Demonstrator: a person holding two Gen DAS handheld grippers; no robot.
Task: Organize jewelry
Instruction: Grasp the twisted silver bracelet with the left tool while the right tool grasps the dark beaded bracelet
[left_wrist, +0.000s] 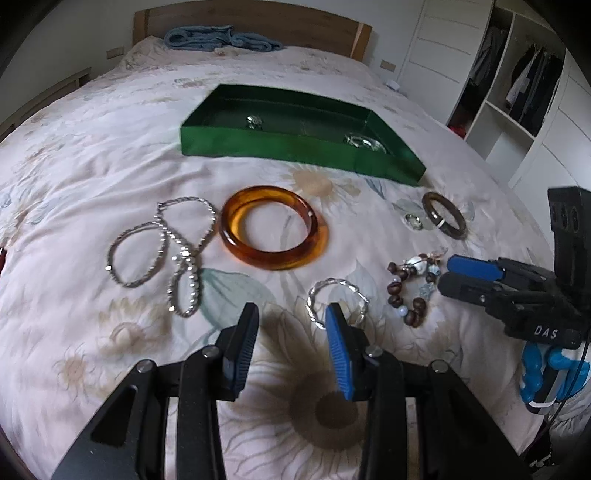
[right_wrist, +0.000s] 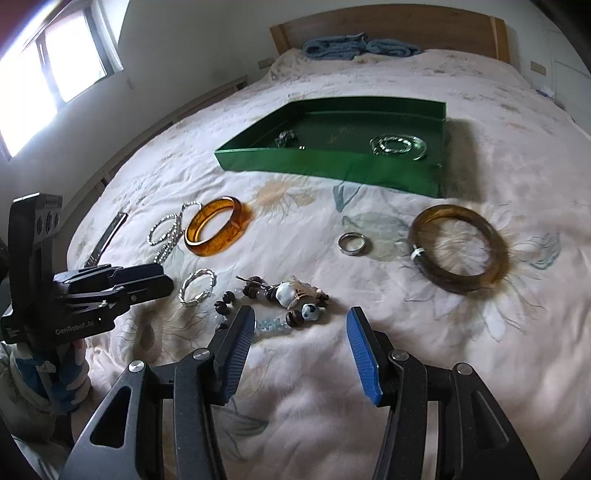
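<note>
Jewelry lies spread on a flowery bedspread (left_wrist: 110, 122). An orange bangle (left_wrist: 274, 228) sits in the middle of the near row. Left of it is a tangle of silver bead chains (left_wrist: 166, 251). Nearer than the bangle, a twisted silver bracelet (left_wrist: 338, 301) lies just past the left gripper (left_wrist: 291, 325). Right of that bracelet is a bracelet of brown beads with white and blue charms (right_wrist: 273, 299). Farther right are a small silver ring (right_wrist: 353, 243) and a dark brown bangle (right_wrist: 460, 248), close to each other but not touching.

Beyond all of these sits a flat green tray (left_wrist: 280, 149). It already holds a small shiny piece (left_wrist: 255, 121) on its left side and some silver rings in a coil (right_wrist: 397, 146) on its right side.

The left gripper hangs over the bedspread with its two fingers spread and nothing between them. The twisted silver bracelet is partly hidden behind its right finger. The right gripper (right_wrist: 301, 325) also has its fingers spread and holds nothing. The beaded bracelet lies just past its left finger.

At the far end of the bed a blue blanket (left_wrist: 221, 37) is bunched up against a wooden headboard (left_wrist: 258, 20). A window (right_wrist: 48, 74) is on the left wall. White shelves with hanging clothes (left_wrist: 524, 81) are on the right.
</note>
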